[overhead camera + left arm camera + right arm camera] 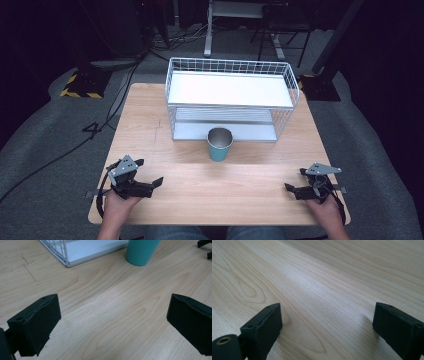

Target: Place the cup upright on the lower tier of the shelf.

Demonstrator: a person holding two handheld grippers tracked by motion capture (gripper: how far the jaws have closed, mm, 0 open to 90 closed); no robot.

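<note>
Both hands rest at the near table edge in the high view, left gripper (150, 172) and right gripper (295, 181) spread wide and empty; the teal cup (220, 143) stands upright between them, ahead, just before the wire rack (231, 98), perhaps slightly nearer the left. From the left gripper view, the cup (141, 251) lies ahead and to the right of its parted jaws. Right gripper view: jaws apart over bare table (324, 277).

White wire rack (230, 95) on wooden table (150, 125).
</note>
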